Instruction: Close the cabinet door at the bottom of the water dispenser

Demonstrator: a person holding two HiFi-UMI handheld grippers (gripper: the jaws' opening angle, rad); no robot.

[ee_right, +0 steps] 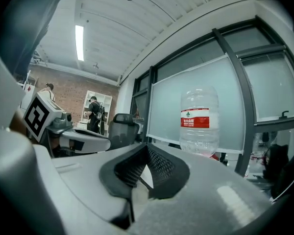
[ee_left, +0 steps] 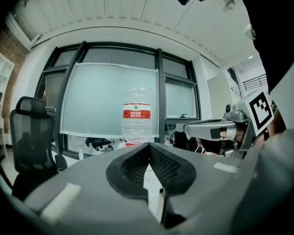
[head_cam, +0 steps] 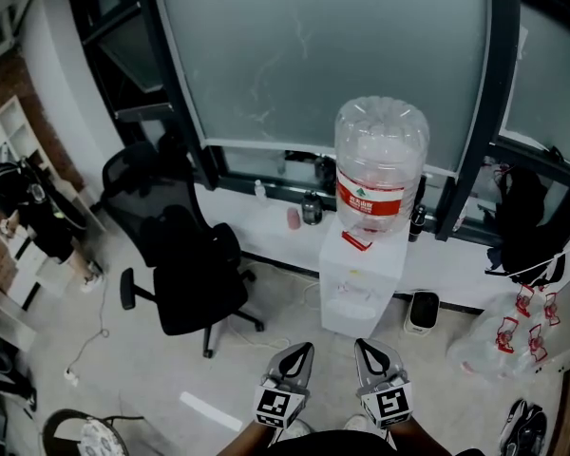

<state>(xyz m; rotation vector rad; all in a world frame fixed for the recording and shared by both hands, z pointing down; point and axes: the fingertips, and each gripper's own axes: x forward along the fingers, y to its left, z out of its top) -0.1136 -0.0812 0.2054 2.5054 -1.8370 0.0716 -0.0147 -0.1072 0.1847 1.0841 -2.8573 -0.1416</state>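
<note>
Both tongs closed, nothing between the pads: left tongs (head_cam: 304,351) and right tongs (head_cam: 365,349) have their tips pressed together, and each gripper view confirms this (ee_left: 149,147) (ee_right: 147,147). They are held level, side by side, a little apart, both aimed forward.

Water dispenser (head_cam: 363,272) stands straight ahead of the tips, with bare floor (head_cam: 294,326) between; no contact. Its bottle (head_cam: 381,164) sits upright on top, above tip level.

Cabinet door (head_cam: 348,317): low on the dispenser front, below and ahead of the tips. No door leaf juts out over the floor, so it reads as shut or nearly shut. The face is steeply foreshortened and hidden behind the tongs' bodies in both gripper views, so this is not settled.

Judgement: closed tips suit pushing a panel, not gripping it.

Room:
- The lane ahead is open.
- Office chair (head_cam: 185,255) stands ahead-left of the left tongs, well apart.
- A small white box (head_cam: 422,312) sits on the floor ahead-right of the right tongs, just beside the dispenser's base. It limits sideways swing there.
</note>
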